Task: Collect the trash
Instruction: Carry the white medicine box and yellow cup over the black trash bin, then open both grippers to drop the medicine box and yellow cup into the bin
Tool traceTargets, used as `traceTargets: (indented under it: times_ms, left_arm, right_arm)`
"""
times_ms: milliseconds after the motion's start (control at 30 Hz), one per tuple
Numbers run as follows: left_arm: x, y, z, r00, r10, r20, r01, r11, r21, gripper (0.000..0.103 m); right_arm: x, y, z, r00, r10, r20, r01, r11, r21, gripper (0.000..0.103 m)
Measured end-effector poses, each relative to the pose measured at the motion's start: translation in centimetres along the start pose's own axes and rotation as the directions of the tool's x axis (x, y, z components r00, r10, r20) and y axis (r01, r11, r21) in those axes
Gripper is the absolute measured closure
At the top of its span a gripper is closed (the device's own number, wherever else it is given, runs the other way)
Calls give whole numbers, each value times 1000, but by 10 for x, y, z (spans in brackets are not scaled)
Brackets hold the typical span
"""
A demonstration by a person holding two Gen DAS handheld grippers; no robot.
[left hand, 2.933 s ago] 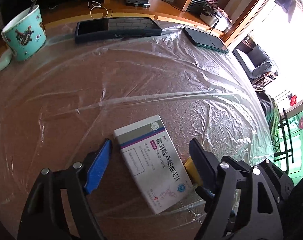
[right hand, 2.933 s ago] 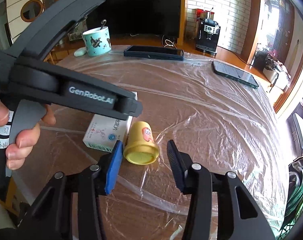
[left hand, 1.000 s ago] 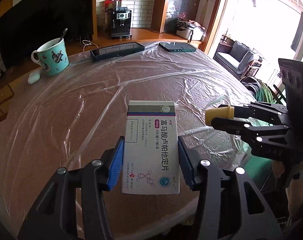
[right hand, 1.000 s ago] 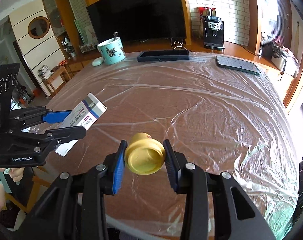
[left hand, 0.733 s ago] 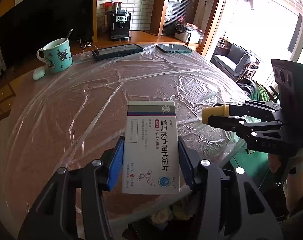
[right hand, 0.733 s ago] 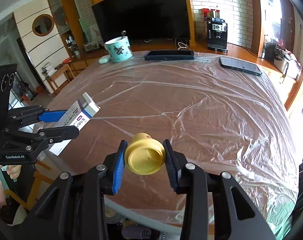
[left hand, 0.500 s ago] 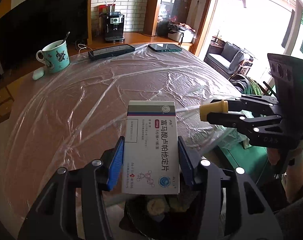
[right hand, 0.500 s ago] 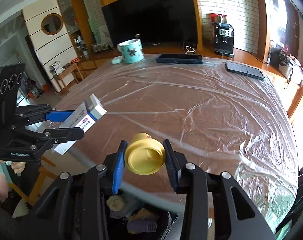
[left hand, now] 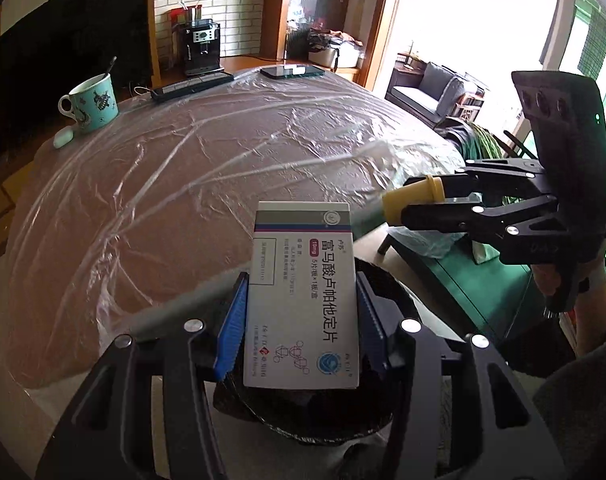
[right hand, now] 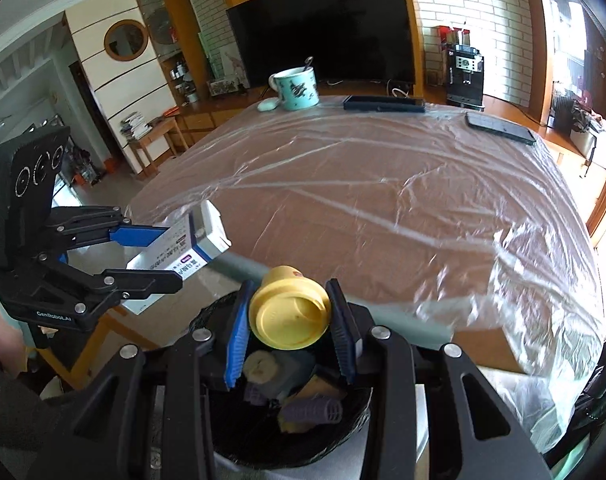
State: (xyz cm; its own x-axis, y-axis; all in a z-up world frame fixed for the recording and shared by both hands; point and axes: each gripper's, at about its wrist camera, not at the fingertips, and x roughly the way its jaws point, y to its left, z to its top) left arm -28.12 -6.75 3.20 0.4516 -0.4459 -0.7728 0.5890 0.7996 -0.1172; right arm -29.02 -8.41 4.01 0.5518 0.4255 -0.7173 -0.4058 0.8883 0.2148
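Left tongs pinch "10mg" medicine box; right tongs pinch yellow cup.

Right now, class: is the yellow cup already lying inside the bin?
No: the yellow cup is clamped in the right gripper, above the black-lined bin.

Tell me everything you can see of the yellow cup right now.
The yellow cup is small, matte and plastic-looking, with a flared rim and a reddish mark on its side. It lies tipped, its rimmed end facing the right-wrist camera, clamped between the right gripper's blue pads, held above the black-lined bin. Nothing else touches it.
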Motion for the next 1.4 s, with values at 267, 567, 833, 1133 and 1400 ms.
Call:
traceTargets:
  times_ms: [267,567,833,1133,1400]
  left_arm:
    - [9,-16,-28,997,-31,-71,33,999,32,51]
    - [40,-22,-50,988,-15,-151,21,999,40,51]
    - [67,-17,-56,982,11,-189,-4,999,34,51]
    - [93,-11,-61,972,35,-231,-27,999,36,51]
    - [109,-9,-69,959,73,-273,-60,997,54,48]
  right_arm:
    - [5,12,-27,998,3,-62,-5,1000,-18,66]
    - [38,12,-52,988,-28,-153,27,1000,-9,66]
    - [56,6,-63,982,-54,-181,59,998,22,66]
    - [75,0,-75,974,-68,-214,80,996,49,66]
    - [89,0,-87,961,-71,-268,83,996,36,66]
